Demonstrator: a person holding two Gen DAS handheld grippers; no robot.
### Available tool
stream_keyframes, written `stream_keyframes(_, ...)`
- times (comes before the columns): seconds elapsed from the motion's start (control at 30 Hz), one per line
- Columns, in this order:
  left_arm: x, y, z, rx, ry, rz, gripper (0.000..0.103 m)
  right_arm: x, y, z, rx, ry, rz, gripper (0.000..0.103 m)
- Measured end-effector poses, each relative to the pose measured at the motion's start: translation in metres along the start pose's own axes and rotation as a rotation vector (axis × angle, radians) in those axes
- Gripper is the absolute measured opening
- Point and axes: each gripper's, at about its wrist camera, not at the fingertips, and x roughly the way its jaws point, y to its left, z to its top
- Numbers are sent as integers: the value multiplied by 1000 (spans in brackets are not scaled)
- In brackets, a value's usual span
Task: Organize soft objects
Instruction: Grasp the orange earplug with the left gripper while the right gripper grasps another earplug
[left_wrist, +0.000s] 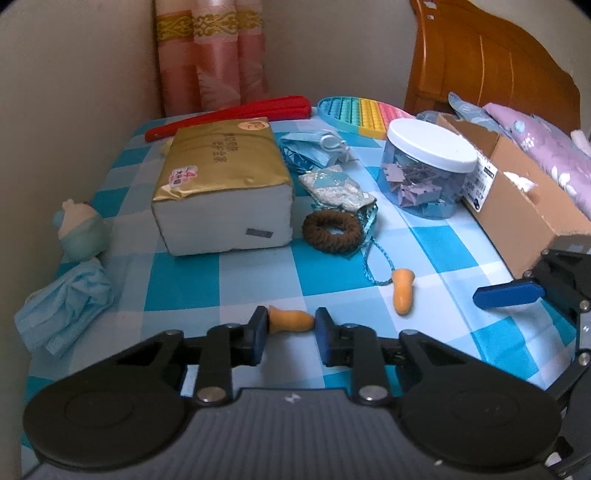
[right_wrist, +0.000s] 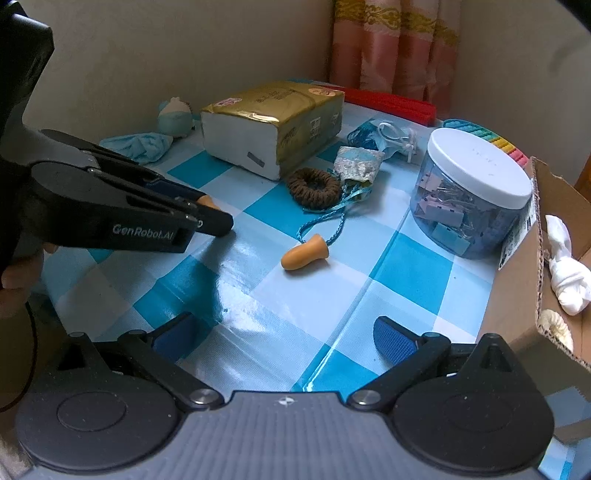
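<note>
The cardboard box (right_wrist: 524, 266) runs off the right edge in both views; its contents show only in part. In the right wrist view, the left gripper (right_wrist: 218, 214) conceals most of the held earplug (right_wrist: 207, 201). Print on the tissue pack (left_wrist: 218, 166) is illegible.

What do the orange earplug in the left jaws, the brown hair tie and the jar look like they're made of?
Earplug: probably soft foam, matte orange, with a smooth rounded bell shape; the left gripper is shut on it.
Hair tie: seemingly braided fabric over elastic, with a ribbed, dull brown surface.
Jar: clear bluish plastic, with contents visible through the wall, and an opaque white lid.
</note>
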Motion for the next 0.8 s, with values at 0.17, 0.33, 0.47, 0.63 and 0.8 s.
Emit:
stream_keyframes(0.17, 0, 1, -1, -19, 0, 1, 26, -2, -2, 10, -66, -18, 10, 94)
stream_keyframes(0.33, -1, 4, 0, -42, 7, -8, 26, 7, -4, 24, -132, -27, 41, 91)
stream_keyframes(0.47, -1, 3, 1, -54, 9, -4, 26, 18, -2, 33, -177, -25, 60, 90)
stream_keyframes(0.63, 0, 3, 2, -63, 8, -7, 26, 23, -4, 37, -167, -22, 125, 87)
stream_keyframes(0.8, -1, 4, 1, -68, 7, -13, 26, 17, 1, 32, -200, -6, 154, 80)
